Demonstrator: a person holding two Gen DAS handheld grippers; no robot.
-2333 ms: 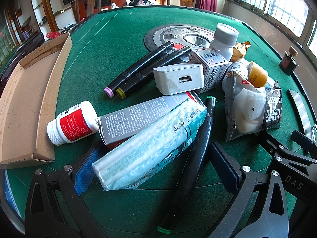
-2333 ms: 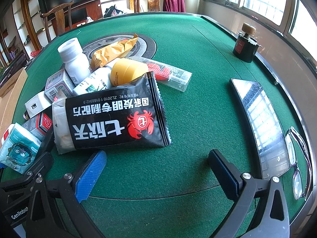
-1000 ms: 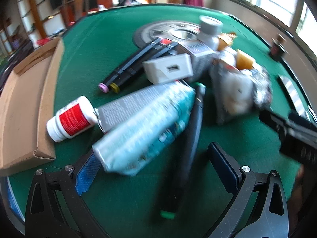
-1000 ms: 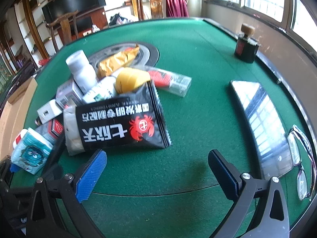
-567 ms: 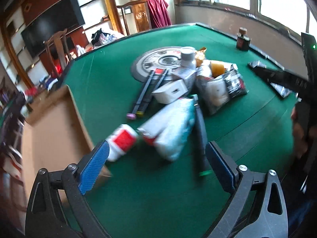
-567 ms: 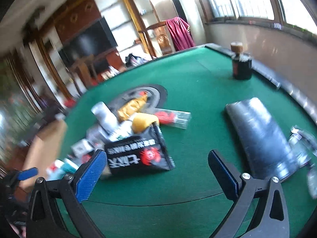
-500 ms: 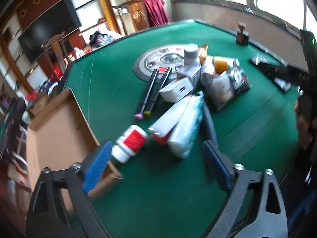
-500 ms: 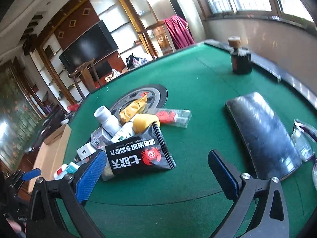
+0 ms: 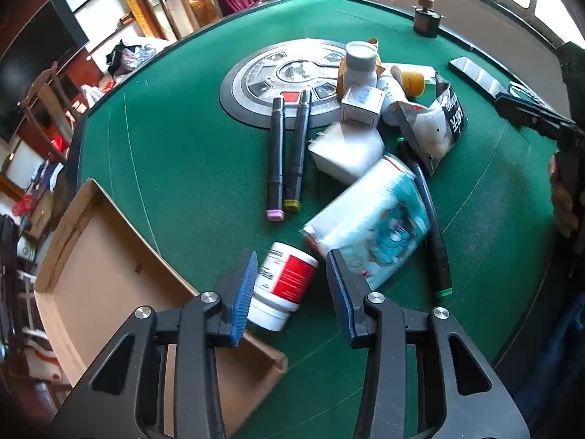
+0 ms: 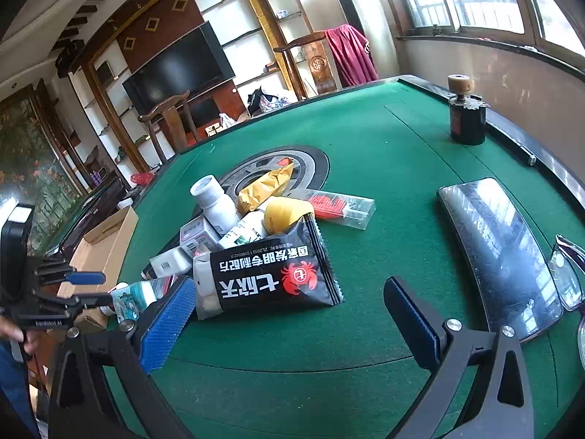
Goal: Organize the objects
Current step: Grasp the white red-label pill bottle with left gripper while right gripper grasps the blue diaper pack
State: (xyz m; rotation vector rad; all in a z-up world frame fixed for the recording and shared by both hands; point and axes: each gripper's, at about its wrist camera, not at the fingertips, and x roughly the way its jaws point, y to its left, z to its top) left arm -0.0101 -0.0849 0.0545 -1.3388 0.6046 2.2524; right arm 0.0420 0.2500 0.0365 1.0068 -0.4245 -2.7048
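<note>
My left gripper hangs above the green table near the cardboard tray, and its jaws are closing. A white pill bottle with a red label shows between the blue pads, with a gap on each side. Beside the bottle lie a pale blue tissue pack, two black markers and a green-tipped marker. My right gripper is open and empty, just short of a black snack bag. The left gripper appears small at that view's left edge.
The pile also holds a white box, a small carton, a grey-capped bottle and a clear red-labelled case. A round grey disc marks the table's middle. A corked dark bottle, glossy slab and glasses sit right.
The left gripper has risen and rolled, and its jaws have narrowed; the red-labelled bottle now lies in line between them. The right gripper has tilted upward, showing more of the room.
</note>
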